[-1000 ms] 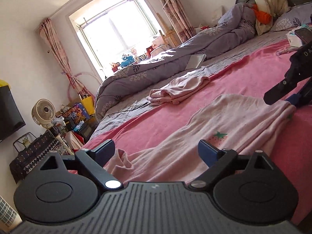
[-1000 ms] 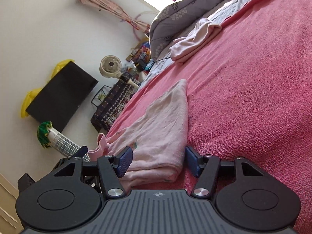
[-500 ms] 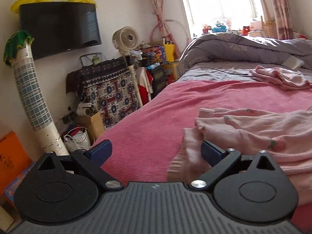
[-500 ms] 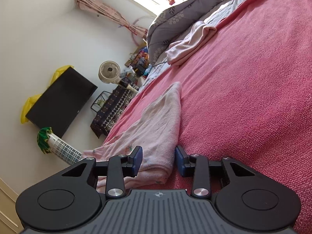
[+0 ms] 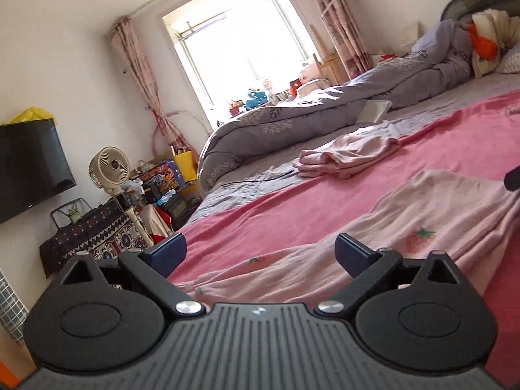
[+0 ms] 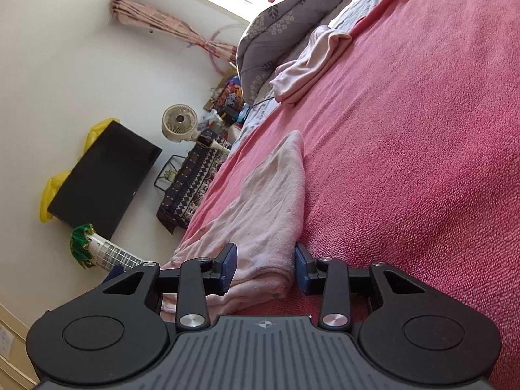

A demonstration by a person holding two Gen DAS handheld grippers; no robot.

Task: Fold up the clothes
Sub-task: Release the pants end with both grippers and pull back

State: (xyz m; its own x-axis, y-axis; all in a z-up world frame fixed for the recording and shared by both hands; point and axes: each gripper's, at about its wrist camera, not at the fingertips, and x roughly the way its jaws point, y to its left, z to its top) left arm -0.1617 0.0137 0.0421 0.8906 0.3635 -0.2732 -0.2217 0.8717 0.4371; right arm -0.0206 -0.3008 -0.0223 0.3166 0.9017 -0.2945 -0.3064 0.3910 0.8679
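A pale pink garment [image 5: 422, 227] with a strawberry print lies spread on the pink bed cover [image 5: 325, 191]. My left gripper [image 5: 260, 252] hovers open over its near end, its blue pads wide apart and not touching the cloth. In the right wrist view the same garment [image 6: 269, 201] runs away from me. My right gripper [image 6: 265, 271] is shut on its folded near edge, and cloth fills the gap between the pads. A dark tip [image 5: 513, 178] of that gripper shows at the right edge of the left wrist view.
A second pink garment [image 5: 347, 156] lies crumpled farther up the bed, beside a rolled grey duvet [image 5: 292, 123]. Beyond the bed's foot edge stand a fan [image 5: 109, 167], a patterned cabinet [image 5: 91, 237] and a wall TV [image 5: 29, 169]. Pink cover [image 6: 406, 130] stretches to the right.
The left view swung toward the TV wall half a second ago and now faces the window again, gripper still open. The right jaws narrowed onto the garment's folded edge.
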